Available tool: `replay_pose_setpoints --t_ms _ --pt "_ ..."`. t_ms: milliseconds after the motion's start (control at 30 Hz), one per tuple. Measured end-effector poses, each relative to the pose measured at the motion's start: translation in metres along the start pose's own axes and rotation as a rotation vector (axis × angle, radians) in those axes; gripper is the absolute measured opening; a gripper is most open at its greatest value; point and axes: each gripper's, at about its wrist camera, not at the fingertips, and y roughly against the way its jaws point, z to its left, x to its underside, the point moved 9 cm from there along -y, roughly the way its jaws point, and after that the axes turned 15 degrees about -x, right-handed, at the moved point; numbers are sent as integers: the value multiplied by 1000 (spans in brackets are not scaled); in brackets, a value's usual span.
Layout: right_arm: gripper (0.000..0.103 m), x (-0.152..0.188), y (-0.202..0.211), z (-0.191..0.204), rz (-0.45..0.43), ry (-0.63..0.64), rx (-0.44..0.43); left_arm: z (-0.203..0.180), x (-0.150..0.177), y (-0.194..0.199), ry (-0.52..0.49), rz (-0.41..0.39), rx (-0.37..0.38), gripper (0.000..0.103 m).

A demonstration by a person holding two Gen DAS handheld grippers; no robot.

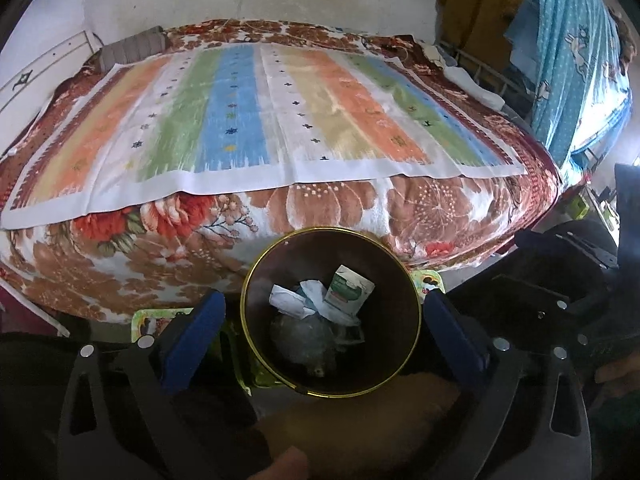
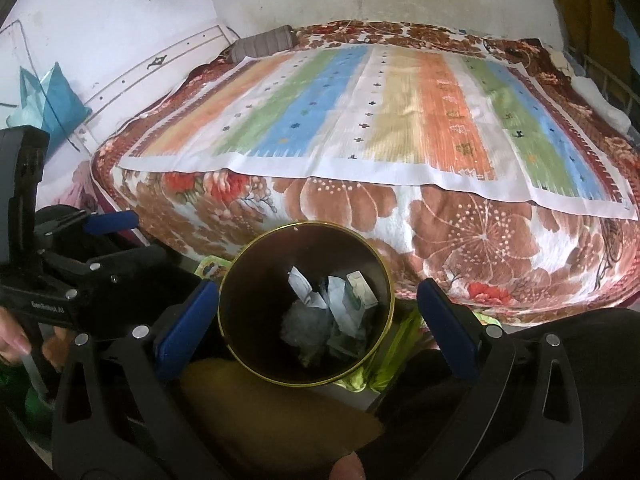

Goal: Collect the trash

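Note:
A dark round bin with a gold rim (image 1: pixel 256 344) stands on the floor at the foot of the bed; it also shows in the right wrist view (image 2: pixel 232 336). Inside lie crumpled white paper (image 1: pixel 294 300), a green-and-white carton (image 1: pixel 348 286) and a clear plastic wad (image 1: pixel 298 338). The same trash shows in the right wrist view: paper (image 2: pixel 302 288), carton (image 2: pixel 360 288). My left gripper (image 1: pixel 324 320) is open and empty, hovering over the bin. My right gripper (image 2: pixel 316 312) is open and empty, also over the bin.
A bed with a floral blanket (image 1: pixel 340 208) and a striped cloth (image 1: pixel 256 112) fills the view ahead. A green patterned mat (image 2: pixel 400 328) lies under the bin. Blue curtain (image 1: pixel 576 60) hangs at right. The left gripper's body (image 2: pixel 60 276) shows at left in the right wrist view.

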Motion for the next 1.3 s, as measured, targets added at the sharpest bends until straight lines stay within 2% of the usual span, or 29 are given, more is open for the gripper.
replay_pose_setpoints --t_ms 467,1300 --pt "94 2 -6 5 13 2 -26 -2 1 -2 21 23 35 97" --pt "95 4 -9 7 14 -7 -35 1 1 -7 39 42 28 97"
